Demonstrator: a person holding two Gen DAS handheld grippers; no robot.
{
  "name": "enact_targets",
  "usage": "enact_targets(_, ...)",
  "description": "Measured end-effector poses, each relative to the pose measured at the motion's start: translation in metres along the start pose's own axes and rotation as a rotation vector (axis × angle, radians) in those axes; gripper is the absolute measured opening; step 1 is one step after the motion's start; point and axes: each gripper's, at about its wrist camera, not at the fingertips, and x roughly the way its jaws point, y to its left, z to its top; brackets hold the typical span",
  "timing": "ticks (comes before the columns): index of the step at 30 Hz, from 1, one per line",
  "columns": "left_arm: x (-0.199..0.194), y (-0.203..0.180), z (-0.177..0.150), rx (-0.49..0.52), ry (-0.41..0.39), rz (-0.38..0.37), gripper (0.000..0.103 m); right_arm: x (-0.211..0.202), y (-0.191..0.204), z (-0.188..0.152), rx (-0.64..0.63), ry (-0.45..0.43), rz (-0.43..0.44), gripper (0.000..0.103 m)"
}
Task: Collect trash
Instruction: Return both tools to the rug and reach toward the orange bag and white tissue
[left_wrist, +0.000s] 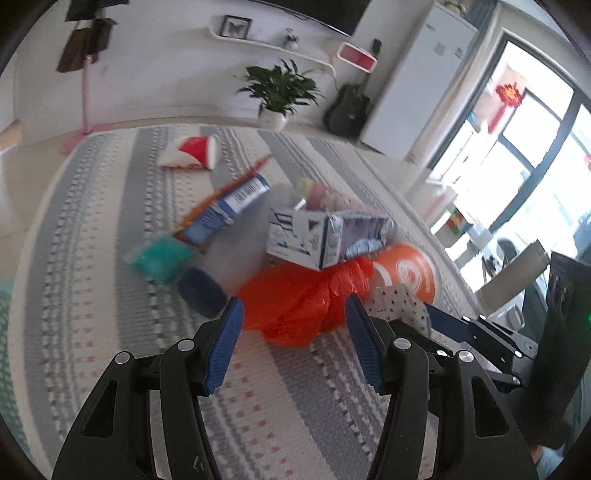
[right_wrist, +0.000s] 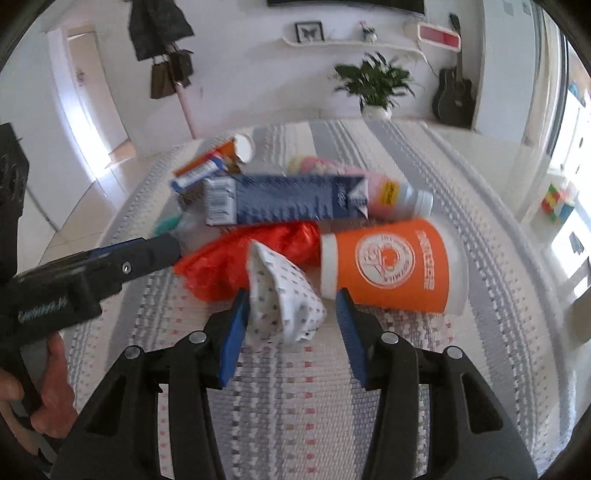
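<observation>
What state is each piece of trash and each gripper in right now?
left gripper: open, orange plastic bag between its fingers
right gripper: open, around the dotted white wrapper
orange plastic bag: crumpled on the rug
dotted white wrapper: crumpled
orange cup: on its side
blue carton: lying flat
pink bottle: lying down, capped

No legible text on trash.

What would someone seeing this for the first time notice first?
A heap of trash on the striped rug: a crumpled red plastic bag in the middle, a big orange paper cup lying on its side to its right, and a blue carton behind them. A spotted white wrapper sits between the right gripper's blue pads.
</observation>
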Motion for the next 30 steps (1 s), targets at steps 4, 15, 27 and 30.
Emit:
enact_targets(4,0.018,-0.005,0.002,0.033,0.031,-0.008,0.056,0.01,-0.012,0.001,0.048,0.028,0.018,0.032)
enact_targets(15,0.052,-0.027,0.006,0.119,0.075,0.04,0.071,-0.002,-0.04,0.006,0.126,0.021,0.068,0.01)
enact_targets(27,0.07,-0.025,0.003,0.135,0.14,0.105,0.076,-0.018,-0.033,0.01,0.082,-0.037,0.051,0.008)
enact_targets(30,0.072,-0.023,0.001,0.127,0.137,0.116,0.06,-0.019,-0.031,0.01,0.075,-0.039,0.052,0.008)
